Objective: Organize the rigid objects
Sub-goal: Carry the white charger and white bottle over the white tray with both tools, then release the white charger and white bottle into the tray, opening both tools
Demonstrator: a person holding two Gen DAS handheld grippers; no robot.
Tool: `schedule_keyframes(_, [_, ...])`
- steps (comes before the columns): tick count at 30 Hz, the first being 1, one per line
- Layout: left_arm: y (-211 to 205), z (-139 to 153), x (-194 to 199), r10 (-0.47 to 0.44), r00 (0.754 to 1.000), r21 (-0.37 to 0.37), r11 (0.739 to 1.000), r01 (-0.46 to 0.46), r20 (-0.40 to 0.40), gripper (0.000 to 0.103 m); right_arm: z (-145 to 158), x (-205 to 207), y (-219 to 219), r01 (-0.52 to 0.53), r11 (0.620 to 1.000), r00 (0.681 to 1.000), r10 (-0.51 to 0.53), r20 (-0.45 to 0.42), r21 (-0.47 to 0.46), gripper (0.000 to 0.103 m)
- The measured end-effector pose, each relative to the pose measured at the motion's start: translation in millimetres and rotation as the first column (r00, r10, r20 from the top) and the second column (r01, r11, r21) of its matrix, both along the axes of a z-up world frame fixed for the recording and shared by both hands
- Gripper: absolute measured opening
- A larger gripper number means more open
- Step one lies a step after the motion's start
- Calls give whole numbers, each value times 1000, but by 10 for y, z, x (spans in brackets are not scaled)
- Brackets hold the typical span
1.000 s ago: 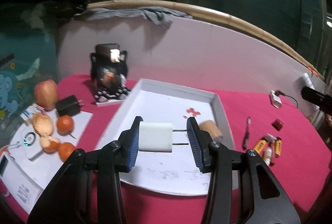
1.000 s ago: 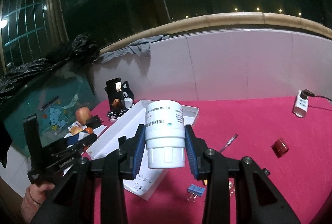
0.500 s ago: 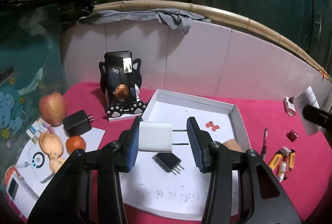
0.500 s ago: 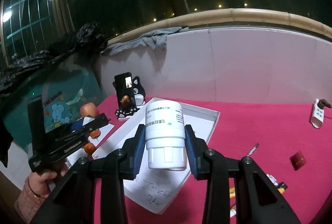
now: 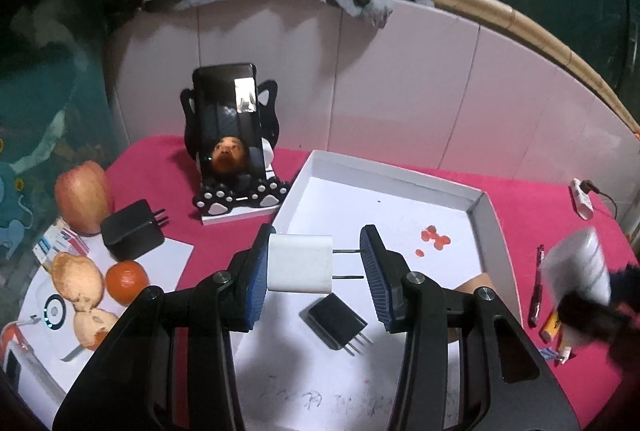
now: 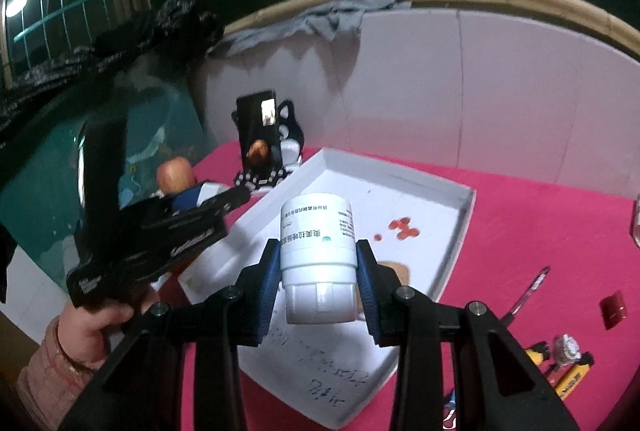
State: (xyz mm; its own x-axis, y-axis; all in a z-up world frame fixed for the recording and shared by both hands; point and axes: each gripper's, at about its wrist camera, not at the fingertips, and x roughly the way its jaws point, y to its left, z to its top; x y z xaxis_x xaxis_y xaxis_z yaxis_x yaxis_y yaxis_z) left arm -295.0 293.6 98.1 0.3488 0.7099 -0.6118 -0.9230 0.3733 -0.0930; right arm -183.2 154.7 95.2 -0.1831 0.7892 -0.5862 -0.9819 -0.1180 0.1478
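Left tool (image 5: 314,265): grasping one white charger (image 5: 300,263), above the tray (image 5: 490,231).
Right tool (image 6: 316,271): clenched on one white bottle (image 6: 318,255).
Black chargers: two, one in tray (image 5: 336,319), one at nine o'clock (image 5: 130,235).

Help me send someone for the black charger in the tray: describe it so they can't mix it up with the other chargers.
Find the white tray on the pink tablecloth. The black charger lies flat on the tray's floor near its middle, prongs toward the near edge. The white charger is held above in the left tongs, and another black charger sits outside, beside the apple.
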Motion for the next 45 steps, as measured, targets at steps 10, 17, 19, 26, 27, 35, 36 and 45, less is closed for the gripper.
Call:
schedule_keyframes(10, [236, -233, 274, -45, 999, -78, 996, 45, -8, 43, -453, -113, 167, -35, 991, 999, 33, -17, -126, 37])
schedule_keyframes(17, [320, -352, 444, -70, 997, -104, 992, 67, -31, 43, -619, -90, 264, -25, 987, 1000, 23, -14, -161, 37])
schedule_keyframes(19, [322, -385, 480, -77, 997, -112, 991, 73, -32, 43, -670, -90, 275, -21, 985, 1000, 20, -7, -170, 37])
schedule_keyframes(26, [337, -422, 509, -65, 997, -131, 990, 59, -37, 43, -789, -103, 304, 5, 985, 1000, 0, 27, -174, 37])
schedule_keyframes(27, [343, -414, 489, -56, 998, -136, 989, 52, -25, 44, -797, -100, 303, 7, 985, 1000, -2, 29, -174, 37])
schedule_keyframes(35, [186, -228, 177, 60, 997, -91, 994, -55, 56, 90, -750, -29, 145, 73, 993, 996, -67, 59, -98, 101])
schedule_keyframes(36, [151, -214, 123, 83, 994, -87, 993, -77, 67, 90, -741, -16, 112, 82, 993, 995, -77, 62, -87, 101])
schedule_keyframes(45, [-232, -98, -126, 130, 980, -46, 991, -124, 152, 90, -607, 178, -187, 122, 993, 992, -122, 38, -4, 103])
